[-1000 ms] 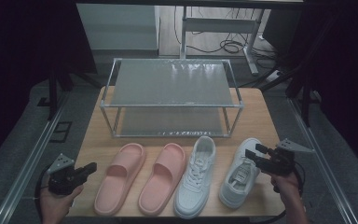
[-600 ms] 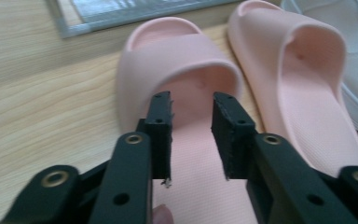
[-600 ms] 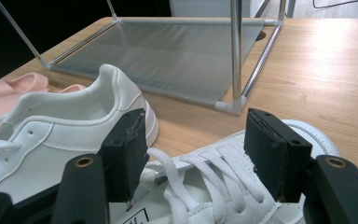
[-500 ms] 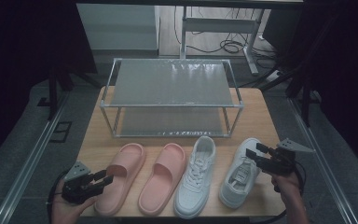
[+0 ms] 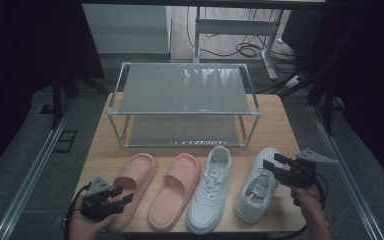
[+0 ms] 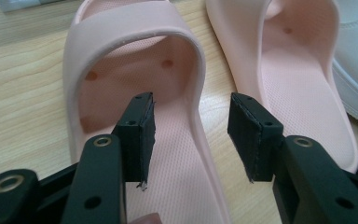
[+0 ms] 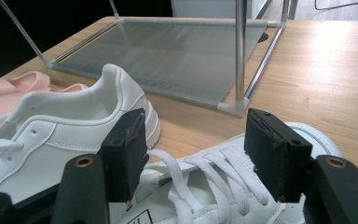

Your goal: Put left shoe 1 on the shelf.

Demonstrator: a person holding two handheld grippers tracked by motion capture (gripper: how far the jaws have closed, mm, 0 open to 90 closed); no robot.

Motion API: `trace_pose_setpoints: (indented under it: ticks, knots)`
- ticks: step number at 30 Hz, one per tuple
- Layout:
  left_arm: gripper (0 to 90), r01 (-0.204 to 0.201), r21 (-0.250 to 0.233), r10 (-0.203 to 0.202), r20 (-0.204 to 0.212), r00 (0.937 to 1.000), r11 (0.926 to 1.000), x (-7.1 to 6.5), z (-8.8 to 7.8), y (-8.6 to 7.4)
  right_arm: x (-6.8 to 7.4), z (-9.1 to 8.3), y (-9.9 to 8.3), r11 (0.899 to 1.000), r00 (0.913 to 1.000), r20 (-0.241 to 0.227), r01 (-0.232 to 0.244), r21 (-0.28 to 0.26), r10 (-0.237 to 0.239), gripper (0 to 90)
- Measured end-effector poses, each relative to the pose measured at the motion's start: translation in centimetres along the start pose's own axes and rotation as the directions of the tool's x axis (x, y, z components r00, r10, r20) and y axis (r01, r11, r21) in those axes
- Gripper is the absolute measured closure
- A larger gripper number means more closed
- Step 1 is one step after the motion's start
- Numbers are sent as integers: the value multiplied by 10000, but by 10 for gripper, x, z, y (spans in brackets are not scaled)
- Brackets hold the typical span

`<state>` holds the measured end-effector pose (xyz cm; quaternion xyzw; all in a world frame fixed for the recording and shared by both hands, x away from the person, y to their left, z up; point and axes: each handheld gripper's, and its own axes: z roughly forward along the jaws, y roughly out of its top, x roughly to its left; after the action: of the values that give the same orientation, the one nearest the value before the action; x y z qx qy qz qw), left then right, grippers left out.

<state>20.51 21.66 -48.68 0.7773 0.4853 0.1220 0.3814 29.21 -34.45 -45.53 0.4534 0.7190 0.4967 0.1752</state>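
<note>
Carefully, the left gripper (image 6: 191,135), jaws just opened wide, should straddle the pink slipper's (image 6: 135,60) side wall ahead, then squeeze.

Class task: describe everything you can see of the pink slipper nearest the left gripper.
The pink slipper is an open-toed slide of soft-looking matte foam, with a broad strap and a dimpled footbed marked by small round hollows. It lies flat, sole down, on the wooden table, leftmost in the row of shoes. The left gripper has just been opening its jaws; they straddle its side rim without pressing on it.
</note>
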Motion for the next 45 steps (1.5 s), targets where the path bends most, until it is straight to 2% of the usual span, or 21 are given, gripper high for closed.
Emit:
trace_pose_setpoints:
  ticks: [7,19,25,32,40,45]
  knots:
    - [529,-95,304,96,-26,10000,9995,-4,22,10,0,1,0,10000,10000,-2,13,39,-13,396]
    - [704,-456,750,498,-546,9973,9961,-10,43,20,0,-1,0,10000,10000,22,-9,-45,9,397]
    - [799,-470,662,523,-811,9953,9967,-13,45,20,1,1,0,10000,10000,-4,62,-18,-62,397]
    - [843,-415,448,462,-1096,9929,9981,-15,41,21,1,-1,0,9999,10000,-24,68,-119,-69,398]
    - [850,-371,203,392,-1144,9927,9991,-13,36,23,1,0,0,9998,9998,-122,141,-162,-143,397]
    - [848,-359,109,368,-950,9948,9993,-12,32,27,3,0,0,9995,9995,-212,243,-211,-248,396]
